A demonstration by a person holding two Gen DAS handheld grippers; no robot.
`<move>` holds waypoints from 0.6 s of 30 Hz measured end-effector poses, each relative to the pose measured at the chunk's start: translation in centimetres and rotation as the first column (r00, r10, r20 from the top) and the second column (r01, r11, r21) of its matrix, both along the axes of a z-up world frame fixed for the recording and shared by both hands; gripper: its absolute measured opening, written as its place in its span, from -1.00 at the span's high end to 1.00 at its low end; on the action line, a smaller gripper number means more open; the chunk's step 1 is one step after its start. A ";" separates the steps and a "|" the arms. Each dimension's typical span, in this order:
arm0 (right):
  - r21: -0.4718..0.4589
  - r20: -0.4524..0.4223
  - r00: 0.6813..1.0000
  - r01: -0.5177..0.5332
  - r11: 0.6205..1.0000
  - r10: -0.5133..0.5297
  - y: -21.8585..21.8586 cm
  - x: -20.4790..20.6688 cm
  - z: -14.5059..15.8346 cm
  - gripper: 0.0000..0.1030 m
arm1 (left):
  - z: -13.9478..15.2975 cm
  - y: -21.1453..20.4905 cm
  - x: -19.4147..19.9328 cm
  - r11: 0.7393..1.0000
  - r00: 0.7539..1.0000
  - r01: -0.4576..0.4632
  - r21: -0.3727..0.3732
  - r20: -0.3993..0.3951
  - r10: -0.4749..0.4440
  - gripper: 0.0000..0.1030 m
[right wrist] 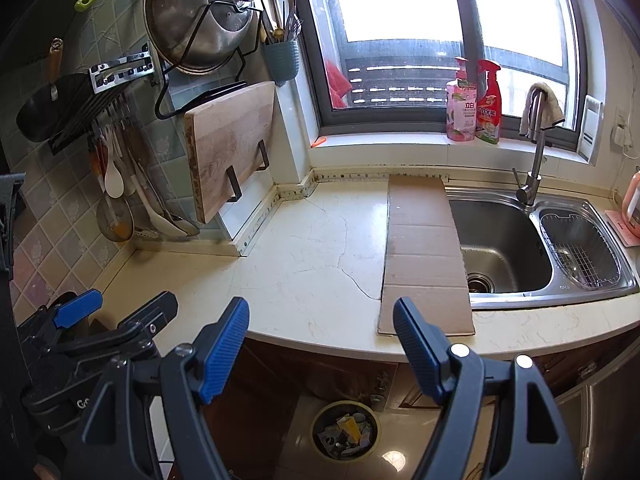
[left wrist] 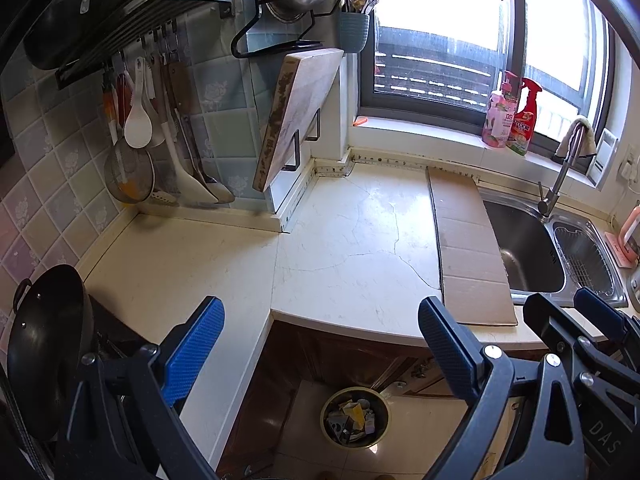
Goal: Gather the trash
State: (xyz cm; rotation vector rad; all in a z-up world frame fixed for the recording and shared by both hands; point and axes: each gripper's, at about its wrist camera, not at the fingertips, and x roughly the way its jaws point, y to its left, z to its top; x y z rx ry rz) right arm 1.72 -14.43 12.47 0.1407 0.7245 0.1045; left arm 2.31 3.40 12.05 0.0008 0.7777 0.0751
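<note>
A flat strip of brown cardboard point(left wrist: 468, 248) point(right wrist: 424, 256) lies on the pale stone counter point(left wrist: 340, 240) point(right wrist: 304, 264), its right side over the sink's left rim. On the floor below the counter's front edge stands a round trash bin point(left wrist: 354, 416) point(right wrist: 345, 430) holding several scraps. My left gripper point(left wrist: 322, 344) point(right wrist: 118, 312) hangs open in front of the counter, above the bin, nothing between its blue pads. My right gripper point(right wrist: 323, 346) point(left wrist: 568, 312) is open beside it on the right, just short of the cardboard's near end, also holding nothing.
A steel double sink point(right wrist: 504, 256) with a faucet point(right wrist: 532, 168) fills the right side. Two bottles point(right wrist: 474, 104) stand on the window sill. A wooden cutting board point(right wrist: 232, 148) and hanging utensils point(left wrist: 140, 132) line the tiled wall. A black wok point(left wrist: 44, 344) sits at the near left.
</note>
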 end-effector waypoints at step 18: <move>0.004 0.000 1.000 0.012 1.000 -0.012 0.1 -0.9 -0.2 -0.46 | -0.5 0.2 -1.3 1.000 1.000 0.009 0.011 -0.006 -0.009 -0.84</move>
